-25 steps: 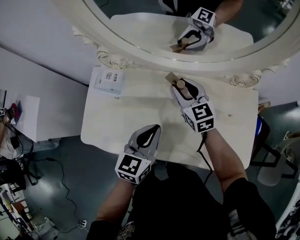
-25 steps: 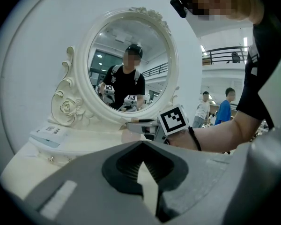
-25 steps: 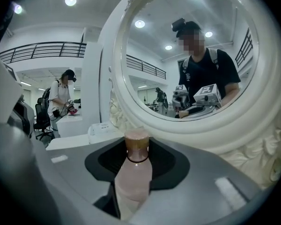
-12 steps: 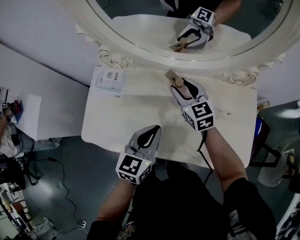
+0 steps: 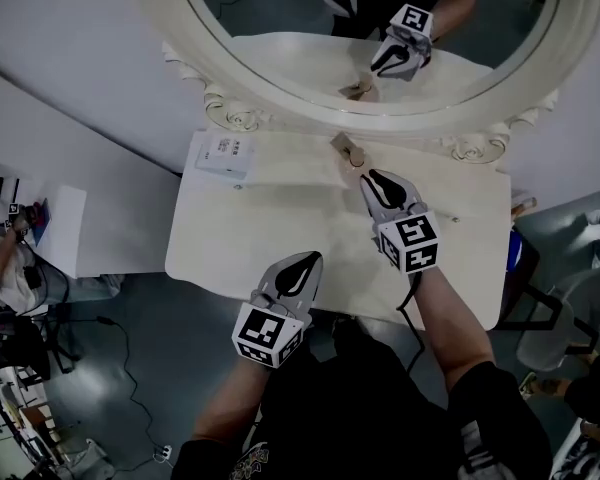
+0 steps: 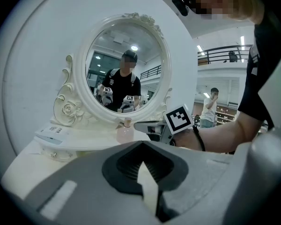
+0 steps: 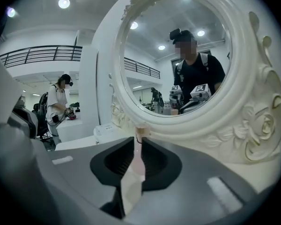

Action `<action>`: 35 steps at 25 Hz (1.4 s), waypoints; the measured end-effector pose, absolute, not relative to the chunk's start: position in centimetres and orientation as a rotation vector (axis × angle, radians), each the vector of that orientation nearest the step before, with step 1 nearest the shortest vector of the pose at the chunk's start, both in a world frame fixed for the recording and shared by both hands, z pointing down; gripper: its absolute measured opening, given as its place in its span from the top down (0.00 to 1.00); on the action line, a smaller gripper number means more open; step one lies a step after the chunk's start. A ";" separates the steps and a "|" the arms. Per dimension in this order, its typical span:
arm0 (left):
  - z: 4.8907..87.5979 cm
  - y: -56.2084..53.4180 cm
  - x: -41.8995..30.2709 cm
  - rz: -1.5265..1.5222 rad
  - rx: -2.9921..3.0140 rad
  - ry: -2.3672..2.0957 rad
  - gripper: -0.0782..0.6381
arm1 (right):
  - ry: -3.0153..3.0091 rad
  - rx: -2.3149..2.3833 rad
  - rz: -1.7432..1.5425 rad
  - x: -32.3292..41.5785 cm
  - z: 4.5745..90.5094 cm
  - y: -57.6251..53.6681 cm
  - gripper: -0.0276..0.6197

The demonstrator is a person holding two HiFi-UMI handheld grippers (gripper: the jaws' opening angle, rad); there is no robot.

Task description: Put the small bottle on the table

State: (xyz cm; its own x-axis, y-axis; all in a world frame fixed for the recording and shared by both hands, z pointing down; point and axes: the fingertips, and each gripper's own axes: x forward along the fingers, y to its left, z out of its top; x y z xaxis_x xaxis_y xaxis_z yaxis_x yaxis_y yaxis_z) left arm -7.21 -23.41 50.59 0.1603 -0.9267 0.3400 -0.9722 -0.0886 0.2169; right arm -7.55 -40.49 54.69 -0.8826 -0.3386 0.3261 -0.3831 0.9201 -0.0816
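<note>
The small pinkish bottle [image 5: 350, 151] with a cork top stands upright on the white table [image 5: 280, 218], close to the foot of the mirror. In the left gripper view the bottle [image 6: 125, 131] shows just under the mirror. My right gripper [image 5: 372, 176] is a short way back from it, jaws shut and holding nothing. Through the slit between its jaws, the right gripper view shows the bottle [image 7: 139, 137] straight ahead. My left gripper [image 5: 309, 257] rests shut at the table's near edge, with nothing in it.
A large oval mirror [image 5: 280, 88] with an ornate white frame stands along the table's far side and reflects the gripper and bottle. A white box [image 5: 223, 154] lies at the table's far left. The table's right edge [image 5: 502, 258] drops to dark floor.
My right gripper held the bottle near the mirror's foot; it has let go and drawn back toward me. The bottle stays standing there. The left gripper has not moved.
</note>
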 end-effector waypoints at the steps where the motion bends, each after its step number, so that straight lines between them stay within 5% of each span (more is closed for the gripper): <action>1: 50.6 -23.2 -7.2 0.159 2.063 -1.802 0.89 | -2.774 0.543 0.225 -7.3 54.5 -40.2 0.90; 35: 49.1 -5.8 -9.6 0.135 2.352 -1.505 0.89 | -2.699 0.788 0.333 -3.7 49.9 -12.5 0.91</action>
State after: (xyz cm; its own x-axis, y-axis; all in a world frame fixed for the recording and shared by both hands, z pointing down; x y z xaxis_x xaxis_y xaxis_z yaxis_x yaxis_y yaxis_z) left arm -9.56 -5.81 49.09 0.4329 -0.8627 0.2616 -0.8955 -0.3782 0.2348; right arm -3.72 -12.54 49.93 -0.8009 -0.4821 0.3552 -0.5540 0.8218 -0.1336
